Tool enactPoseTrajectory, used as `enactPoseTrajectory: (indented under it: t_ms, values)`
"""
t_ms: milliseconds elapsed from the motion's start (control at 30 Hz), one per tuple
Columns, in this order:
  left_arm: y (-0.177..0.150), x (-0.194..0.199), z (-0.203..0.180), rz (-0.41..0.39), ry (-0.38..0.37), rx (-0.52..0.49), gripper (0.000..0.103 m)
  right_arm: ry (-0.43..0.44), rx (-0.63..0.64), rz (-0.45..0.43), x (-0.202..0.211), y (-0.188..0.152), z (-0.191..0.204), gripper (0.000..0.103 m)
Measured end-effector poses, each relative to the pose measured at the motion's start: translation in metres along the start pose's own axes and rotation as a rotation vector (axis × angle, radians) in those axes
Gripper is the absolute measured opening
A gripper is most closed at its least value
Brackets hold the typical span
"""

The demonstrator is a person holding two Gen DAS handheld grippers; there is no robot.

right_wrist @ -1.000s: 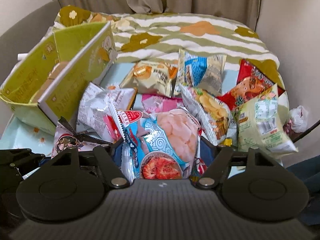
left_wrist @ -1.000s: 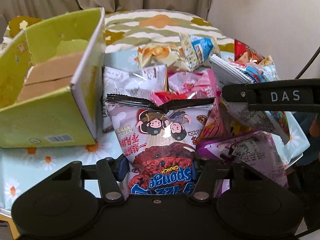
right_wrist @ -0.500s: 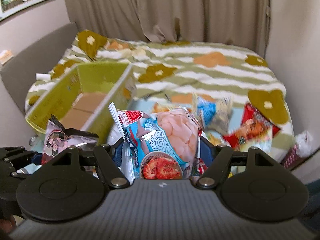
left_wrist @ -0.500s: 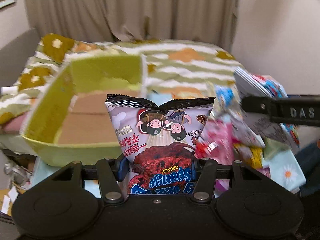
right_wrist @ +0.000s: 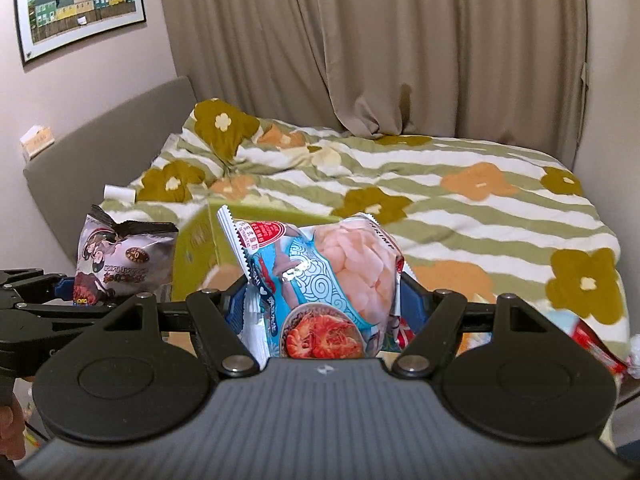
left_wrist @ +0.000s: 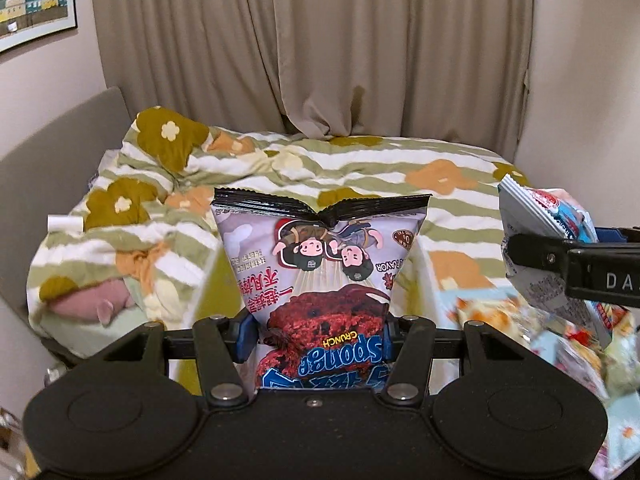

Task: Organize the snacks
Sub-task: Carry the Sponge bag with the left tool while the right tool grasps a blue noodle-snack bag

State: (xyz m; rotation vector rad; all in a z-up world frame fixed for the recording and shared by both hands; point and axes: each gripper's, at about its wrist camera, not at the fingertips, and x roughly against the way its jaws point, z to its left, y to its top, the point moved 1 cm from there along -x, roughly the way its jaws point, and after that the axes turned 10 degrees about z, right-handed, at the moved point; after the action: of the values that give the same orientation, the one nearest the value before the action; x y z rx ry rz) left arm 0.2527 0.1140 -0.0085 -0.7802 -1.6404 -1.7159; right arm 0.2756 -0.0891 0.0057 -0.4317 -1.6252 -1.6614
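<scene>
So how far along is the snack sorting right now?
Nothing visibly packed yet. In hand: the left gripper clamps the Sponge Crunch bag, the right gripper the shrimp chips bag, both lifted near the green box. Left: loose snack packets remain.

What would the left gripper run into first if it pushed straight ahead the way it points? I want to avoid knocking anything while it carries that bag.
Probably the green box just behind the Sponge Crunch bag that the left gripper clamps; beyond it lies the floral blanket. Depth is hard to judge.
</scene>
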Motion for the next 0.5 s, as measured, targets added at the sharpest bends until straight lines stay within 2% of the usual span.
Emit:
enactPoseTrajectory:
  t_ms: [233,500]
  values:
    - [0.046,-0.071,0.036,0.075,-0.016,-0.074,0.06,-0.029,-0.055,0.027,-0.06,0.043,0.042,0.087]
    - [0.058,-0.157,0.048,0.205,-0.105,-0.146,0.062,-0.099,-0.134,0.099,-0.124,0.059,0.062,0.087]
